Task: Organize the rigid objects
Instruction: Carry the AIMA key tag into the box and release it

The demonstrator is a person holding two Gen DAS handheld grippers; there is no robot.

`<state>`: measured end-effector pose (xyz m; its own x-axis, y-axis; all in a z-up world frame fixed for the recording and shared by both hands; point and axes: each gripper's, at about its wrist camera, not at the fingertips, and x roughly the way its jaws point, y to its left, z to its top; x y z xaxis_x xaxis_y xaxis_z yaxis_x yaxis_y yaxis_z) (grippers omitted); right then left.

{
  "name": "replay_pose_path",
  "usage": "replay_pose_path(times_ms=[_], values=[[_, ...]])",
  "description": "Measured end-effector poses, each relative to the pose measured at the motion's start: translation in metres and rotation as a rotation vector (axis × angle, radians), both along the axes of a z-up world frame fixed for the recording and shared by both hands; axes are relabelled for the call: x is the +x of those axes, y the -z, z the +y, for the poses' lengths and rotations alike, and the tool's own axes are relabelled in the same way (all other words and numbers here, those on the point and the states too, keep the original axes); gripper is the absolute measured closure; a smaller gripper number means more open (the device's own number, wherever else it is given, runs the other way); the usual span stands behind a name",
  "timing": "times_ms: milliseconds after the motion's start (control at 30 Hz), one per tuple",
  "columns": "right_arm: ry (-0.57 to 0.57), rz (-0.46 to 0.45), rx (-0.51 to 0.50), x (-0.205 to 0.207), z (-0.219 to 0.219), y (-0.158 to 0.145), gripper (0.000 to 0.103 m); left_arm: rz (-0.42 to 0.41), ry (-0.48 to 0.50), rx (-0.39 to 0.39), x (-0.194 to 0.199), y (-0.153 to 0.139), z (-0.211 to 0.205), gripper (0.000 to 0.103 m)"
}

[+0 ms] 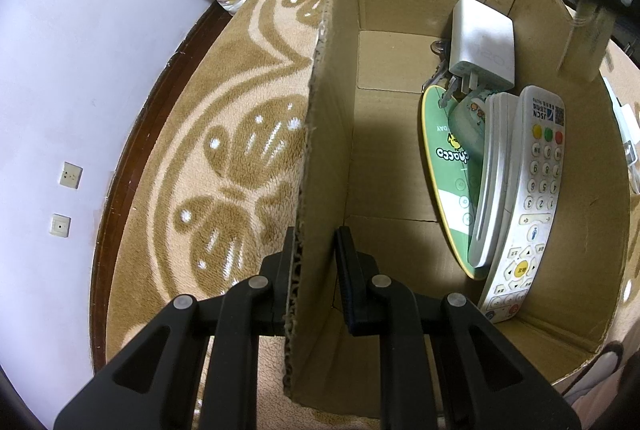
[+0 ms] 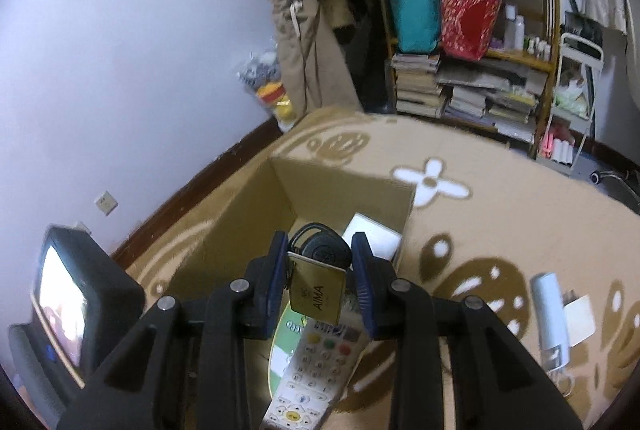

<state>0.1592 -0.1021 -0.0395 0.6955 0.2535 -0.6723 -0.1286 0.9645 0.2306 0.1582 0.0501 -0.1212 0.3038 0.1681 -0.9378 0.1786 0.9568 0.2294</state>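
Observation:
An open cardboard box (image 1: 400,10) stands on a patterned carpet. Inside lie a white remote (image 1: 528,198), a grey remote (image 1: 492,182), a green oval card (image 1: 444,166) and a white charger (image 1: 480,42) on some keys. My left gripper (image 1: 316,262) is shut on the box's left wall, one finger outside and one inside. My right gripper (image 2: 320,258) hovers over the box (image 2: 344,190), shut on a black key fob (image 2: 324,250) with a gold tag (image 2: 318,294) hanging below. The white remote (image 2: 312,362) lies directly beneath. In the left view that tag (image 1: 584,38) shows blurred at upper right.
A white tube-shaped device (image 2: 550,314) and a white card (image 2: 580,314) lie on the carpet (image 2: 500,214) right of the box. A shelf of books and bags (image 2: 460,86) stands behind. A bag of toys (image 2: 272,90) leans on the wall. A black device with a lit screen (image 2: 68,310) sits left.

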Motion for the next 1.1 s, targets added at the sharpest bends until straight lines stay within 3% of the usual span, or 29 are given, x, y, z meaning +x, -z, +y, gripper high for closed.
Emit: replay_pose_path(times_ms=[433, 767, 1100], values=[[-0.002, 0.020, -0.020, 0.000, 0.005, 0.010, 0.068, 0.003, -0.003, -0.009, 0.001, 0.000, 0.001, 0.085], [0.010, -0.010, -0.026, -0.005, -0.003, 0.000, 0.038, 0.003, -0.004, -0.010, 0.001, 0.000, 0.001, 0.085], [0.111, -0.007, -0.079, -0.013, -0.045, -0.002, 0.028, 0.004, -0.005, -0.011, 0.001, 0.000, 0.002, 0.085]])
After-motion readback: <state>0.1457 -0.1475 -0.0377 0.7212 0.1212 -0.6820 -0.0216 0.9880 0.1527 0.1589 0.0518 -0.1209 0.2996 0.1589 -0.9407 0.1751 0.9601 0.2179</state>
